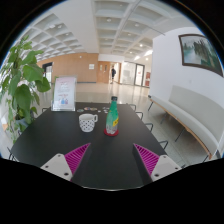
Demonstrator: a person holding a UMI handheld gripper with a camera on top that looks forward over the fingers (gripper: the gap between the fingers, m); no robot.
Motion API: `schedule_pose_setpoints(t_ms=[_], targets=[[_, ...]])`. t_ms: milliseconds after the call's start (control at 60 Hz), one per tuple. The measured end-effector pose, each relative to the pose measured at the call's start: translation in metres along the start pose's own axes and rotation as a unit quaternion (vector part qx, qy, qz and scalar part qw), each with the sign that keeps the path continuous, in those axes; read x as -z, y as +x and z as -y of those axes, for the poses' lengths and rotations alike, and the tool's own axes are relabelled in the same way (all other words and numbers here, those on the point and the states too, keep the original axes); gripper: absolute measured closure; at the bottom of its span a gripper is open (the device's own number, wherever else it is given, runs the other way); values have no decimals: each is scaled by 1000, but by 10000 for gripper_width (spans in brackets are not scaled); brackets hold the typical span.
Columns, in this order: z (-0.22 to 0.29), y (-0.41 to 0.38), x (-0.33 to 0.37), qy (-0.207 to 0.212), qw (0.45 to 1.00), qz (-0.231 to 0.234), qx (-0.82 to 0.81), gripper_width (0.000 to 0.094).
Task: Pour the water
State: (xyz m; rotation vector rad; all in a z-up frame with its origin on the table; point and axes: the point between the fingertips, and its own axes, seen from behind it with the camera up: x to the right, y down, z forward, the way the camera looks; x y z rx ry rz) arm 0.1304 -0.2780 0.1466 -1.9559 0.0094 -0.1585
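Bright hall interior surrounds everything, with a coffered white ceiling (118, 22), a long white wall carrying a dark framed picture (200, 52), and a wood-panelled wall far behind. Nearer stands a dark surface (100, 150), and on it, well ahead of the claw (112, 158), sits a green bottle (113, 117) with a pink label, upright. Just beside the bottle, on its left, rests a white mug (88, 122) bearing a small pattern; the two stand close but apart. Behind and left of the mug, at the surface's far edge, a white sign (64, 94) stands upright. Left of the sign, a leafy green plant (20, 82) rises beside the surface. Dark chairs (152, 128) line the side to the right of the bottle. The claw's fingers are spread wide apart, gripping nothing, their magenta pads (77, 155) showing low over the surface, with the bottle lying beyond the gap between them.
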Motion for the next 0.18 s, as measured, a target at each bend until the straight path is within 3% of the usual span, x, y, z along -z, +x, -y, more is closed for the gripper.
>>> schedule_pose_setpoints(t_ms=[183], targets=[[-2,4,9,13,1000,-7,4,82]])
